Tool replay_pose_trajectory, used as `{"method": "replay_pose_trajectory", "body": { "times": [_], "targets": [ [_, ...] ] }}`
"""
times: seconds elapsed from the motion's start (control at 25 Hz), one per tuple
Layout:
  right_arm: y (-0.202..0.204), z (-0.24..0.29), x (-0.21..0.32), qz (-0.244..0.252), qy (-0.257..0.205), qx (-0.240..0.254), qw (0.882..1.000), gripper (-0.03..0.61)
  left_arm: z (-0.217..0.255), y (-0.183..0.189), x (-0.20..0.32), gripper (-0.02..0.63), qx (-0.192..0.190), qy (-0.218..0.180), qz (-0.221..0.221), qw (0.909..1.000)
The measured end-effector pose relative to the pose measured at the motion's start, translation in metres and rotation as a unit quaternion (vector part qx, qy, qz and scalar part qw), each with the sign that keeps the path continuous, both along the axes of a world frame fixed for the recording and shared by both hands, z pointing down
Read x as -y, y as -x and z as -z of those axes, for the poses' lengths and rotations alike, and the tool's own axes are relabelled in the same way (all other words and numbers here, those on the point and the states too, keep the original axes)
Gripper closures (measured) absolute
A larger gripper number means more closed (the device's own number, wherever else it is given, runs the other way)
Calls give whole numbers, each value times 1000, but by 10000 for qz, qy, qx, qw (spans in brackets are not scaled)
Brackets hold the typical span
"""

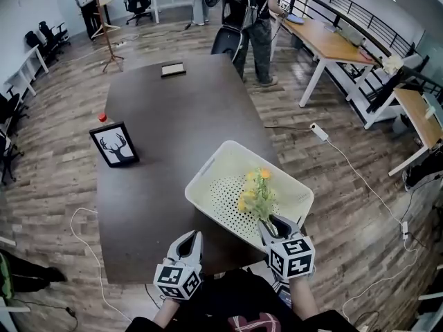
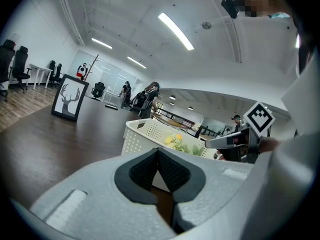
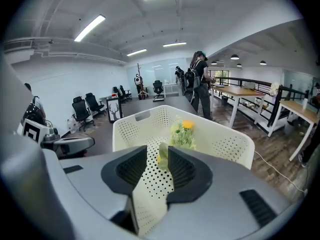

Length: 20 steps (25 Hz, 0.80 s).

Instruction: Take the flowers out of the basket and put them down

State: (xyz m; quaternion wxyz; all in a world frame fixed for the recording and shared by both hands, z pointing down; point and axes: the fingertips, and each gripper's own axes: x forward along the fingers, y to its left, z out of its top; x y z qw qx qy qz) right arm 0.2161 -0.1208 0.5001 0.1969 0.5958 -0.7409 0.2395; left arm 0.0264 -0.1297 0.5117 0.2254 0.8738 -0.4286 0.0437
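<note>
One big dark table (image 1: 152, 116) is seen, and a white basket with holes (image 1: 204, 168) has been set on its near right corner, where it is easily reached. A framed deer picture (image 1: 115, 144) is stood well to the left of the basket.

The right gripper (image 1: 278, 223) is pointed down over the basket's near wall. Its jaws are held apart. A pale leaf is seen between the pads but does not look squeezed. The left gripper (image 1: 192, 237) is kept low, just left of the basket, with its jaws together and nothing in them. It is likely being kept out of the way.

The flowers (image 1: 257, 194) are still lying inside the basket. Their yellow and orange heads are turned away, so the stem end can be grabbed first.

A small red thing (image 1: 102, 117) is seen behind the picture. Nothing on the table is in the way. Only the basket wall must be cleared when the flowers are lifted.
</note>
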Motion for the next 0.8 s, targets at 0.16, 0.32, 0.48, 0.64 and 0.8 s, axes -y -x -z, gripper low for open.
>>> {"method": "replay_pose_trajectory", "body": {
  "times": [0.16,0.32,0.48,0.64,0.8],
  "targets": [
    [-4,-12,9,-38,378,184,9991,372,0,5,9,606,-3,4,33,10000],
    [-10,-24,18,-23,691,30,9976,352,-1,6,11,606,63,-72,69,9999],
    [-11,-38,29,112,982,-184,9949,330,-3,14,15,607,67,-61,213,9997],
    [-11,-56,34,238,1520,-236,9878,284,-5,21,18,606,148,-118,282,9994],
    [-20,-65,37,233,1828,-537,9814,249,-3,31,25,607,206,-171,418,9988]
  ]
}}
